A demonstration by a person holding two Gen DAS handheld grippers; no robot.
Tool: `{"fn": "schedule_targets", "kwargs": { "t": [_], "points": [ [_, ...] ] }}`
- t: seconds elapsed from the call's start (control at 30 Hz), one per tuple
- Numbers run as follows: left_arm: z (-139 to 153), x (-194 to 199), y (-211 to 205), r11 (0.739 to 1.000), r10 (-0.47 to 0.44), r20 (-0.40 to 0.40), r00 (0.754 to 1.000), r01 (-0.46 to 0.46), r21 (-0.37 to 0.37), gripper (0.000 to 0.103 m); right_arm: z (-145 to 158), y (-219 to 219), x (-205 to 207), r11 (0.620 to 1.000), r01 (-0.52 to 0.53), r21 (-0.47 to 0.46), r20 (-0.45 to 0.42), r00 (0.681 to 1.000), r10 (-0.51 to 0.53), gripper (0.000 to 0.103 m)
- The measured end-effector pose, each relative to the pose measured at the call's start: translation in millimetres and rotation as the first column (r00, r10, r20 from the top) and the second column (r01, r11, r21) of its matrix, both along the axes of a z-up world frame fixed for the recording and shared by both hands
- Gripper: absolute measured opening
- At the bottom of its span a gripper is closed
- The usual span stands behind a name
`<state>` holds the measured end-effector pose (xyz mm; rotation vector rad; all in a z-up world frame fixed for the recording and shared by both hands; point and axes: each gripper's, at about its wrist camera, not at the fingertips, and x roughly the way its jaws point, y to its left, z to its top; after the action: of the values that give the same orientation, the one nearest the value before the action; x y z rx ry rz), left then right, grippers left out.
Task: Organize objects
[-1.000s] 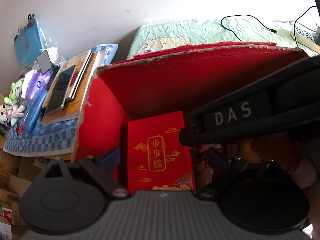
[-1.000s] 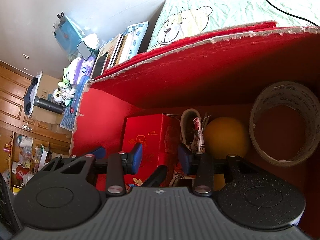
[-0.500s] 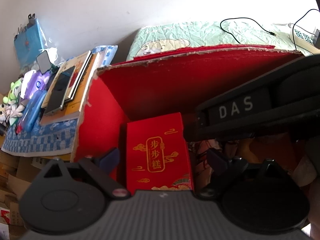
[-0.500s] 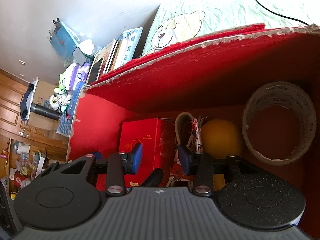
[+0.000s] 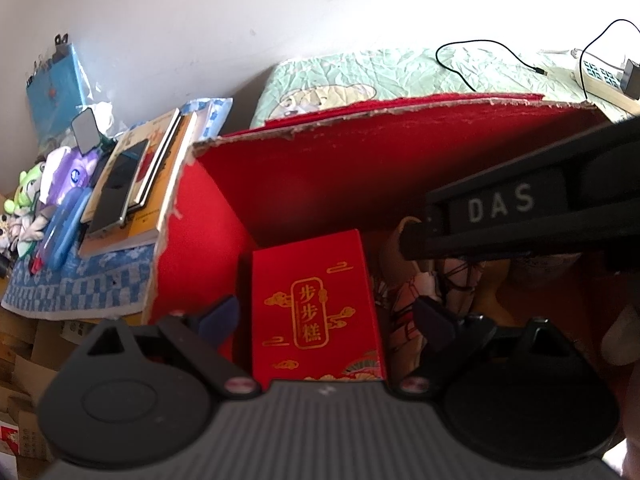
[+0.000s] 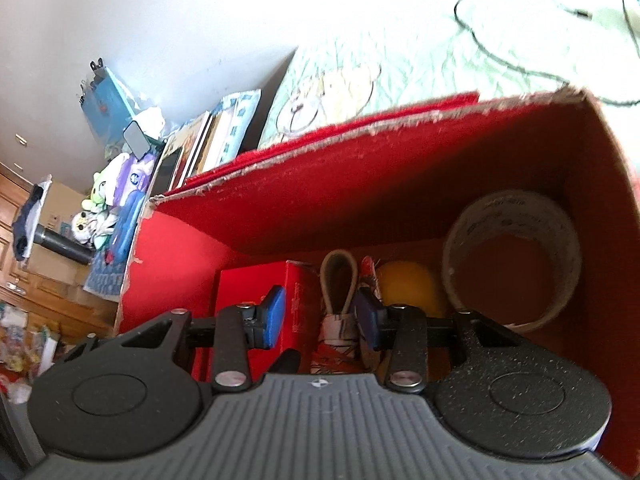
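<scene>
Red gift box with gold characters stands at lower centre of the left wrist view, inside the big red carton, against its left wall. Left hand-held gripper spread wide, box between the jaws, pads not pressing. Right hand-held gripper half spread around a folded white-and-red item; pads look clear of it. Yellow ball and tape roll just right.

Risk: the right hand-held gripper body crosses the left view, so the two could collide in the cramped carton; closing off-centre could tip the gift box onto the folded item.

Versus a second ago: the right view has tilted, showing more of the bed; contents unmoved.
</scene>
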<state>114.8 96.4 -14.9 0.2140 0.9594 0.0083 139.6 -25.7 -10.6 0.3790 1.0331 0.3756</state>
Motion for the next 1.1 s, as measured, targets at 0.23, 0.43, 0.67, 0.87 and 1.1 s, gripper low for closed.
{"fn": "schedule_targets", "kwargs": {
  "t": [0.23,0.43,0.67,0.87,1.1],
  "points": [
    [0,-2,-1,1.0,-0.007,0.008,1.0,0.007,0.008,0.094,7,-14,-14,0.995,0.076,-0.061,0.053,0.996,-0.073,0.043],
    [-1,-3,-4,0.999,-0.013,0.017,1.0,0.012,0.033,0.094,13,-24,-29,0.984,0.138,-0.117,0.086,0.988,-0.128,0.044],
    [0,-4,-4,0.999,-0.019,0.021,1.0,0.018,0.033,0.094,12,-25,-45,0.972,0.176,-0.158,0.103,0.981,-0.161,0.044],
    [-1,-5,-6,0.999,-0.03,0.031,0.999,0.028,0.046,0.094,11,-22,-52,0.967,0.177,-0.184,0.12,0.98,-0.157,0.044],
    [-1,-6,-8,0.997,-0.032,0.038,0.999,0.03,0.065,0.094,14,-21,-57,0.963,0.187,-0.193,0.127,0.978,-0.164,0.051]
  ]
}}
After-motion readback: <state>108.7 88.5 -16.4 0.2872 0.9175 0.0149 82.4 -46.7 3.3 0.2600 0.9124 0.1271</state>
